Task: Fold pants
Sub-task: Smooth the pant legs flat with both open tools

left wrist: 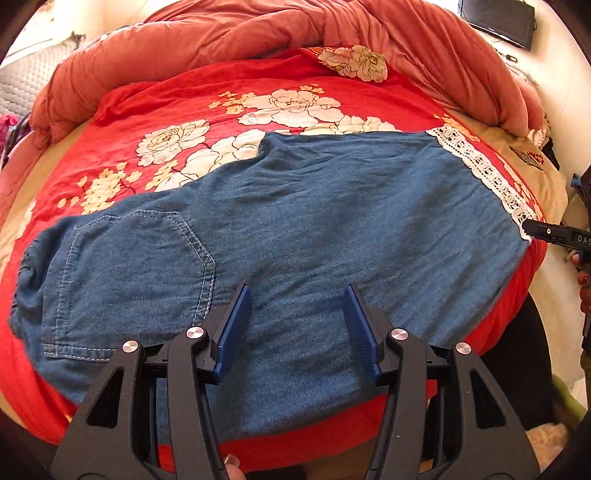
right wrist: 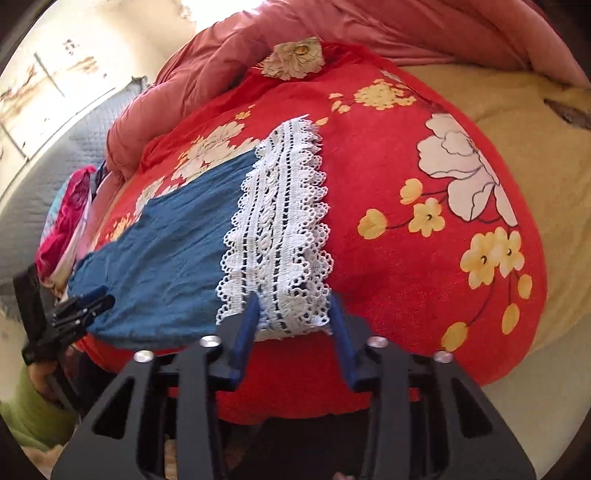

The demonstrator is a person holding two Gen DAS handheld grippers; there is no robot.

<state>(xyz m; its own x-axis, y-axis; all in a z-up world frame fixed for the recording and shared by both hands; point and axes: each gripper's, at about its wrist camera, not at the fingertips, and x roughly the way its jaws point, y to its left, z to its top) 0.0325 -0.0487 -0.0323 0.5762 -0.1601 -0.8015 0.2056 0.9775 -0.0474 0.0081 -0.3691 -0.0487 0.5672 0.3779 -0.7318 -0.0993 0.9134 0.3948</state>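
Observation:
Blue denim pants lie flat across a red floral bedspread, waist and back pocket to the left, white lace hem to the right. My left gripper is open, its blue fingers hovering over the middle of the pants near the front edge. My right gripper is open, its fingers either side of the near end of the lace hem. The blue fabric stretches to the left. The left gripper also shows in the right wrist view, the right gripper in the left wrist view.
A bunched salmon-pink quilt lies along the back of the bed. A beige blanket covers the right side. A grey quilted cover and pink clothes sit at the left. A dark screen stands beyond the bed.

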